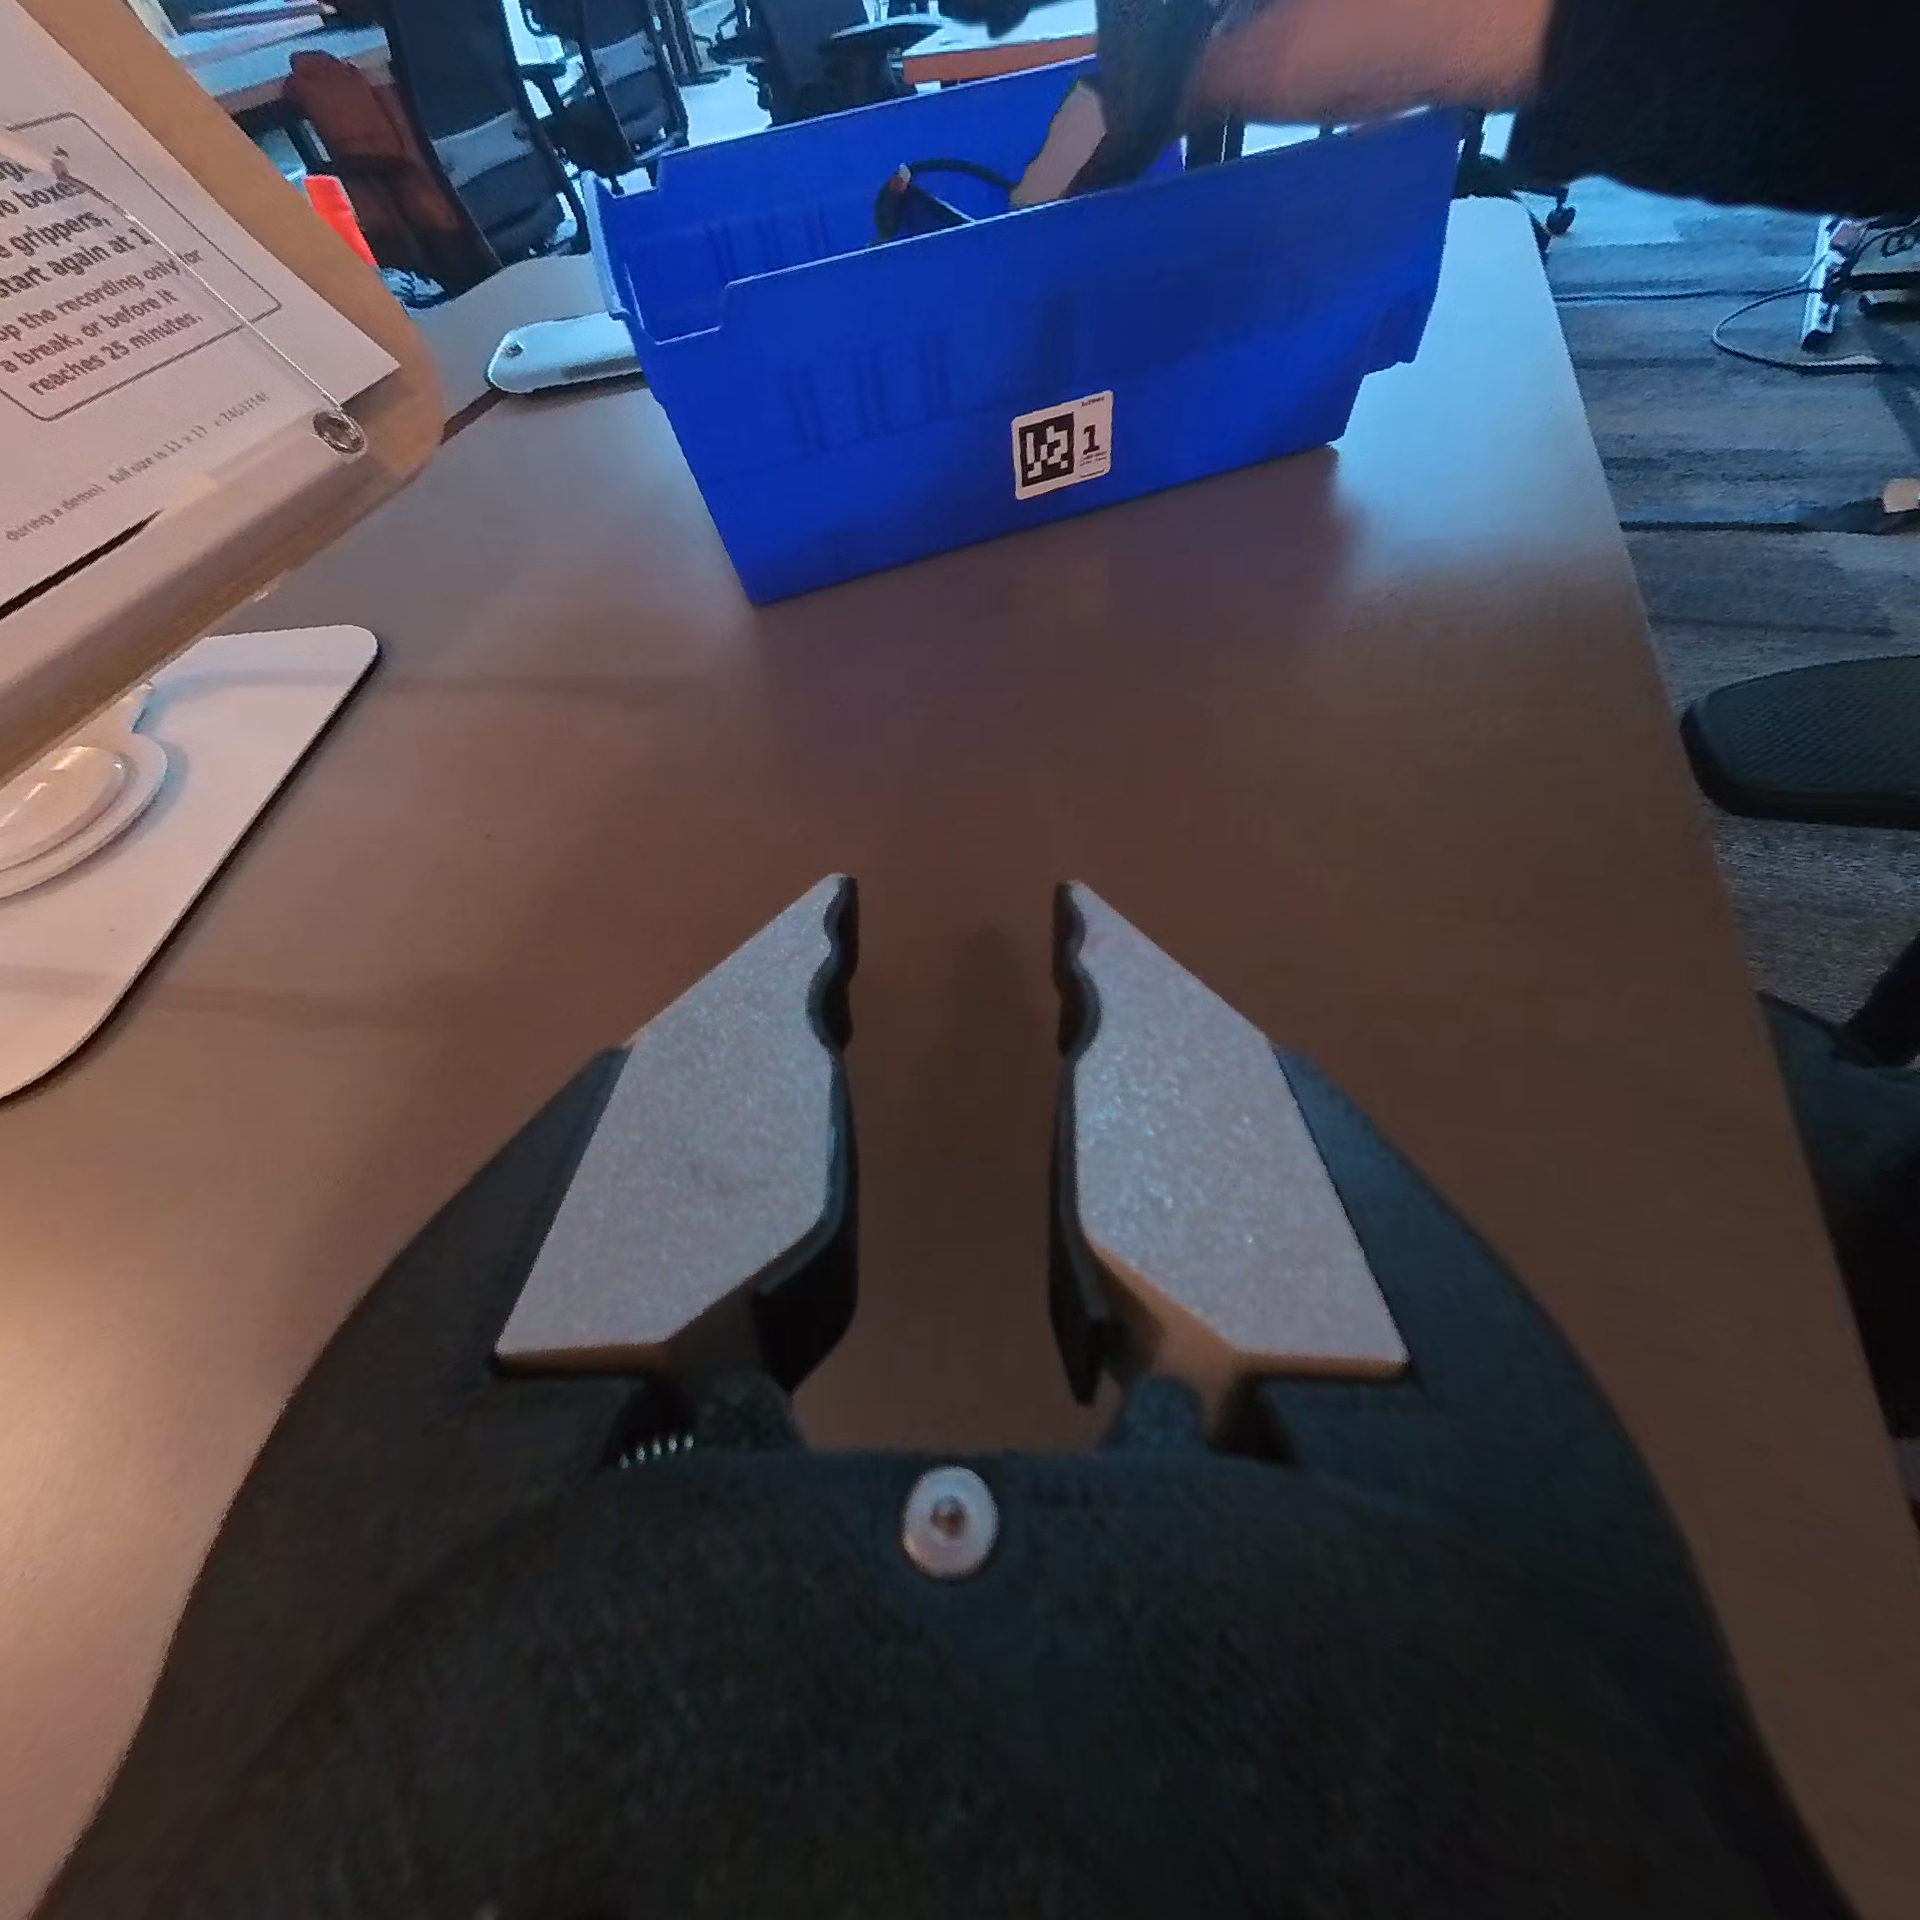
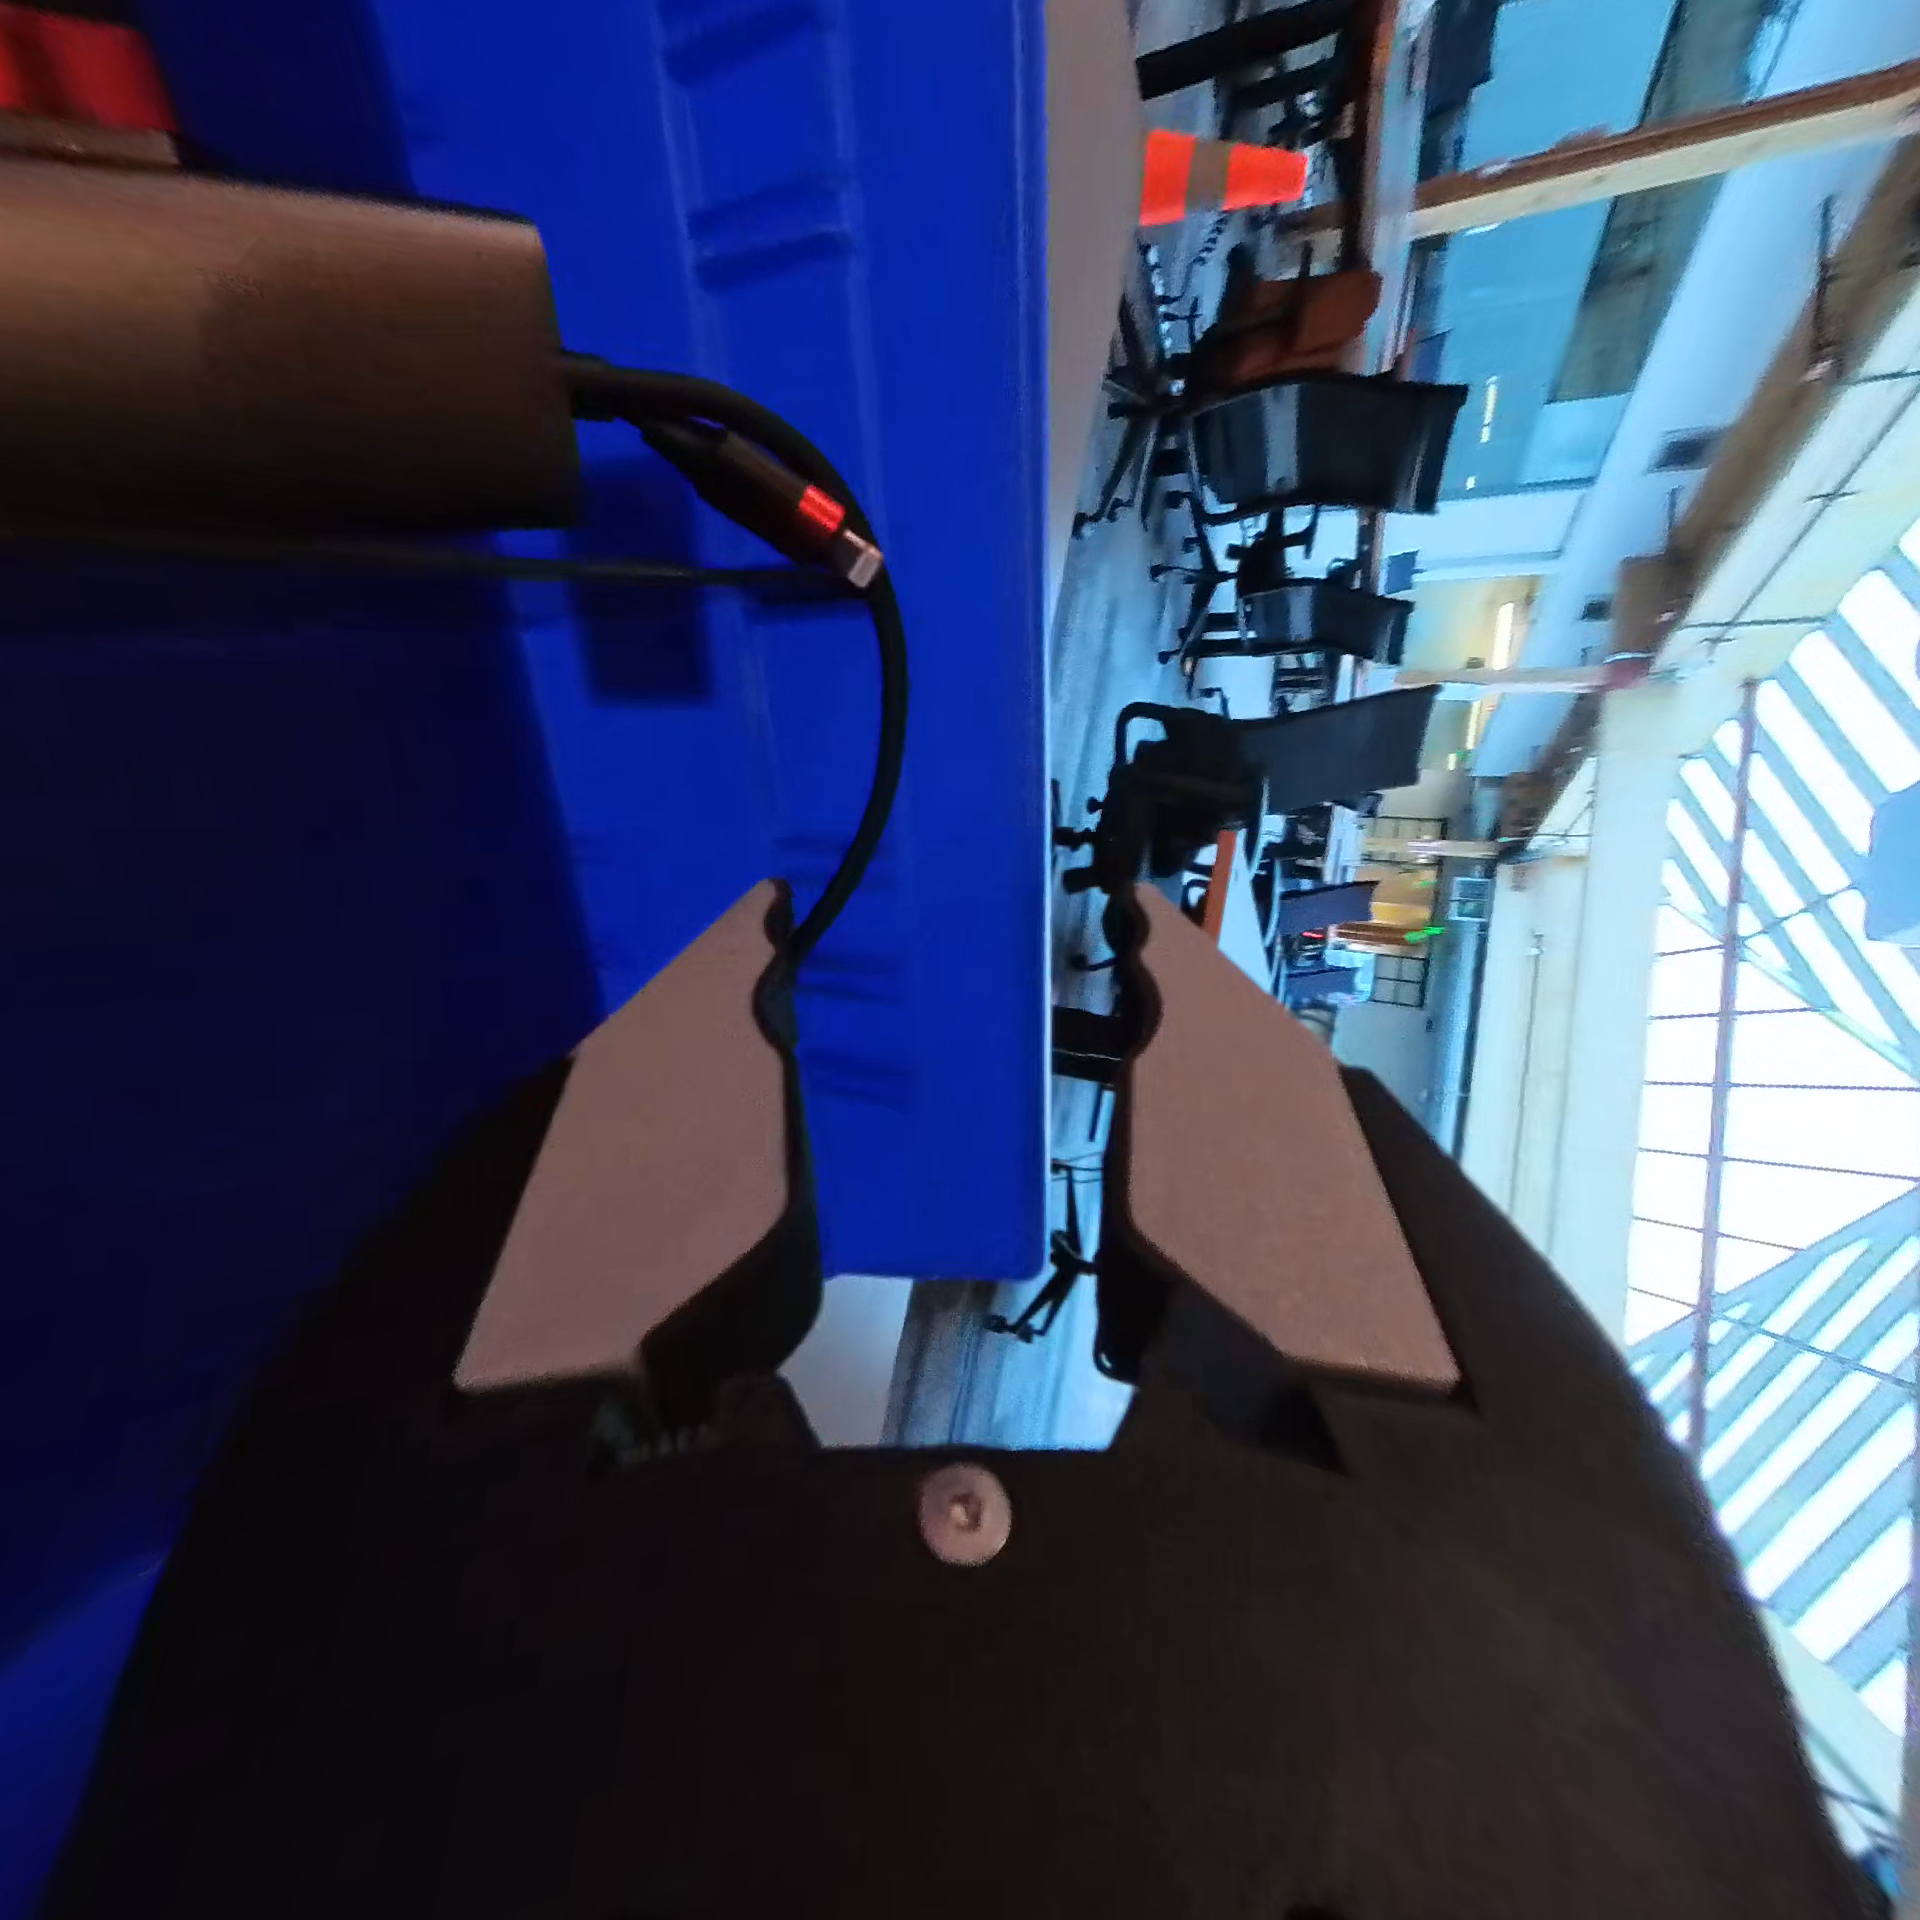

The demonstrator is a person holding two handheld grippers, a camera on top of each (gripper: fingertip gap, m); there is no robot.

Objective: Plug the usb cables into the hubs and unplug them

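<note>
The grey hub [image 2: 260, 353] lies inside the blue bin [image 2: 416, 831], seen in my right wrist view with the camera rolled on its side. In that rolled frame its long axis runs left to right, and the end carrying its black cable [image 2: 894, 686] faces the bin wall. The cable leaves that end, arcs over and runs down to my right gripper [image 2: 956, 914]. A loose plug with a red collar and silver tip [image 2: 826, 520] lies just beside the same end, tip aimed away from the hub toward the wall. No plug is visibly seated in a side port.

Right gripper: jaws wide apart, gripping nothing. The cable passes against the inner edge of one finger [image 2: 665, 1143]; whether it touches or only overlaps, I cannot tell.

Risks, my judgement:
- Closing here would pinch cable rather than plug, and a pull would drag the hub along the bin.
- The bin wall is close, so angling in could knock the loose plug away.
- With the view rolled, I could misjudge plug orientation at the port.

Left gripper [image 1: 956, 914]: partly open, empty, low over the brown table [image 1: 1351, 831], well apart from the bin. A white stand base [image 1: 208, 769] sits to its left.
</note>
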